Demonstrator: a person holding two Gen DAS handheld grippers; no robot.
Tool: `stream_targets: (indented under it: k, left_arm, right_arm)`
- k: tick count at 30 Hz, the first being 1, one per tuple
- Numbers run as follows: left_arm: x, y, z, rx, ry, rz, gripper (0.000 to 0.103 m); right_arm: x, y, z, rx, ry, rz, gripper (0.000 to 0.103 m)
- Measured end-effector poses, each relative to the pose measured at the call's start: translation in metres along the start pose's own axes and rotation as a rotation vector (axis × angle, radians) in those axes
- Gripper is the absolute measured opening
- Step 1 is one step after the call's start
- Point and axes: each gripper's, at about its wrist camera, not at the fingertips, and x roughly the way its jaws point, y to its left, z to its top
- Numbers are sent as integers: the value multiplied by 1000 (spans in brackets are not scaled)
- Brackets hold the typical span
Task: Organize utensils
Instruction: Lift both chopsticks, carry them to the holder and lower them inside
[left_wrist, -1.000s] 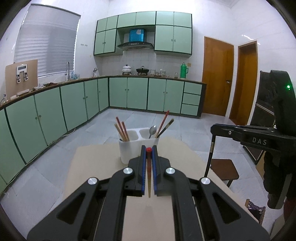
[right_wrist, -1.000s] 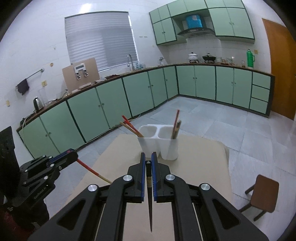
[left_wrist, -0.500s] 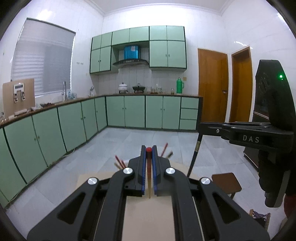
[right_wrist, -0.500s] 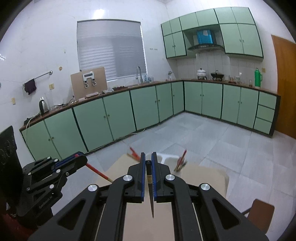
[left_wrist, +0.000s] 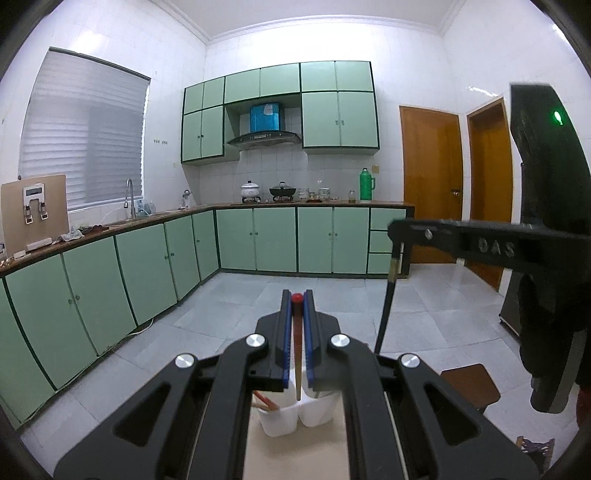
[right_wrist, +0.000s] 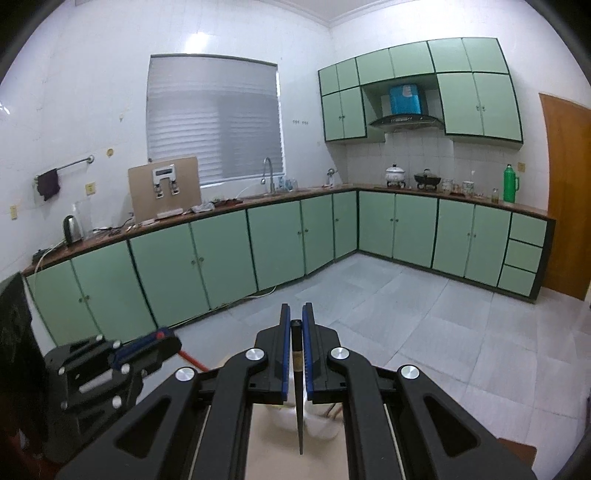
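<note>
1. Red-tipped chopstick (left_wrist: 296, 354): the left gripper (left_wrist: 296, 314) is pinching it near its red top end, jaws clenched on it, so the shaft is hanging tip-down just above the white two-compartment utensil holder (left_wrist: 291, 413) on the tan counter (left_wrist: 295, 454). It is looking thin, stiff and light; a hold this close to one end is probably letting the tip swing, so a slow descent seems wise.
2. The holder is sitting directly under the left jaws; reddish chopsticks (left_wrist: 263, 400) are already leaning in its left compartment. Being light plastic, it is likely to tip or slide if a stick pushes its rim sideways.
3. Black chopstick (right_wrist: 298, 398): the right gripper (right_wrist: 296, 332) is clamping it near its upper end too, jaws grasping it, with the point aiming down beside the holder (right_wrist: 317, 424). Its lacquered look suggests a slippery surface, so the grip needs firm pressure.
4. Which compartment either stick is lined up with, I cannot tell.
</note>
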Motion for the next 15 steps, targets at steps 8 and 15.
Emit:
stream_targets:
  k: [8,15]
  left_arm:
    - [50,17,-9,-3,49,10,5]
    - [93,31,-23,-12,106,16,5]
  right_arm:
    - [65,-23,2,30,3,-47,6]
    - [109,-38,-26,61,60,-39,6]
